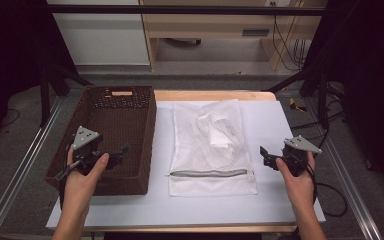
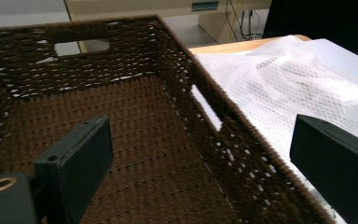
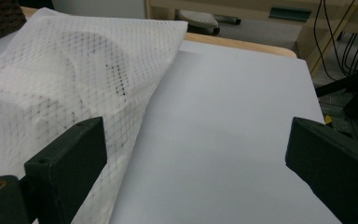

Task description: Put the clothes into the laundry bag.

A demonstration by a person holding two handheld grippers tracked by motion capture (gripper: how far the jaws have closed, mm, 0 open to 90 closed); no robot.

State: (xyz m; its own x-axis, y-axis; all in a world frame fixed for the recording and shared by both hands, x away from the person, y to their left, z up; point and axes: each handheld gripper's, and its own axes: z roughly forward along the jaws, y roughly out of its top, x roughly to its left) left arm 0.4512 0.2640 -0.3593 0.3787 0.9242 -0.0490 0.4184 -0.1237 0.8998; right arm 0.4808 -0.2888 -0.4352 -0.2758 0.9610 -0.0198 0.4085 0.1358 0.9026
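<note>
A white net bag [image 1: 212,145] lies flat in the middle of the frame on the white tabletop [image 1: 275,200]. Its long side runs from the bottom of the frame up toward the top, and its grey zipper [image 1: 211,173] runs across near the bottom end. Something white and folded [image 1: 216,131] sits inside the bag, in its upper half. A brown basket [image 1: 111,137] stands at the left of the frame, and its right wall is just beside the bag's left edge. The left gripper [image 1: 121,151] hangs over the lower part of the basket with its fingers [image 2: 81,158] wide apart and nothing between them. The right gripper [image 1: 263,156] is at the right of the frame, near the bag's lower right edge but not touching it, with its fingers [image 3: 72,156] wide apart too and holding nothing. There is bare tabletop to the right of the bag and below it.
</note>
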